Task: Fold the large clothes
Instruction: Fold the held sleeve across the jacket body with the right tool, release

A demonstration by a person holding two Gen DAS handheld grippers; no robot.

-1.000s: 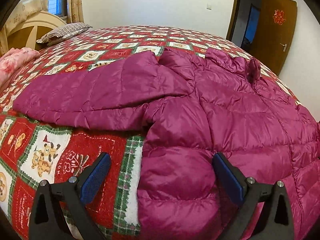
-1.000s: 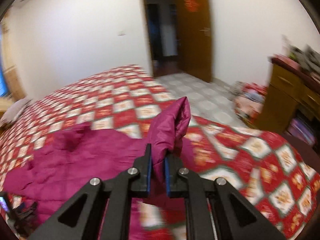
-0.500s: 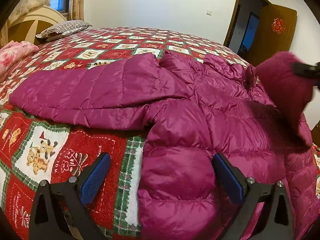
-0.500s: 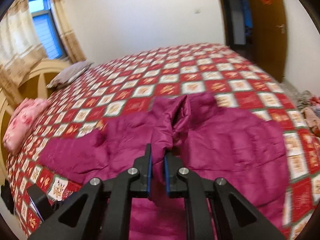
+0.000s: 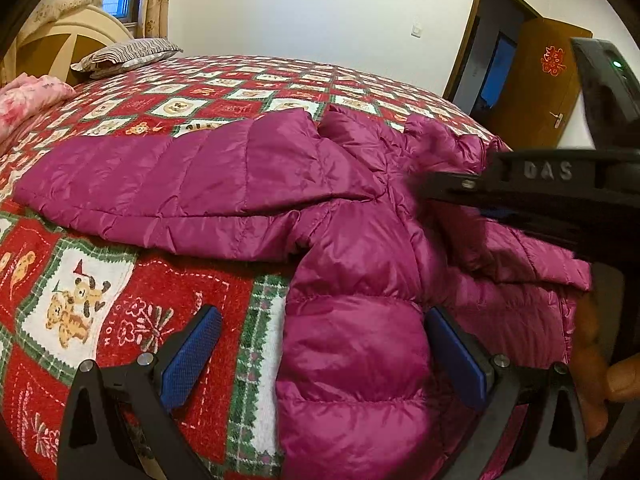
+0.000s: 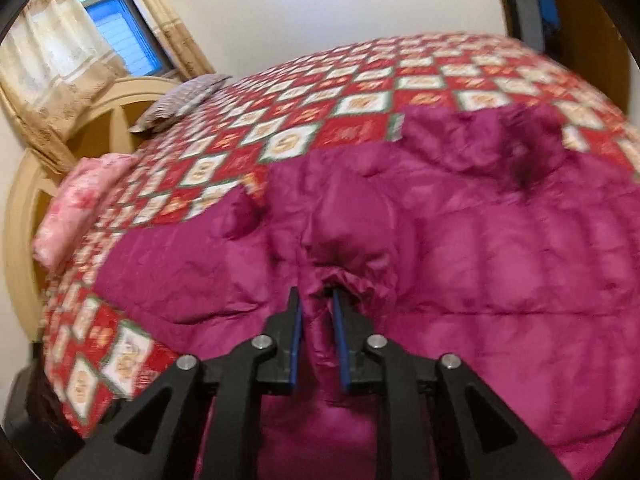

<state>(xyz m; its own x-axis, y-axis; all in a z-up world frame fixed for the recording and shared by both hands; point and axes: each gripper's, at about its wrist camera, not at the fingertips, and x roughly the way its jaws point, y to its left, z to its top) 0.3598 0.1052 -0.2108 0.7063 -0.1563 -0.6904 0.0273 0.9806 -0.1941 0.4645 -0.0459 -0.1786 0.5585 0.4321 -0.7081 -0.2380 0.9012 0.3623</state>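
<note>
— On the bed with the red, white and green patchwork quilt, what lies there?
— A magenta quilted down jacket, spread flat across the near side. One sleeve stretches out to the left, toward a pink bundle of bedding and a striped grey pillow by the cream wooden headboard.
— And the left hand-held gripper?
— Its jaws stand wide apart, blue pads on either side of the jacket's lower left corner, clamping nothing.
— The right hand-held gripper?
— Pinched tight on a fold of the jacket fabric, low over the garment's middle. That view is blurred, so it looks like a sleeve cuff, but I can't be sure. In the left view it reaches in from the right, over the jacket.
</note>
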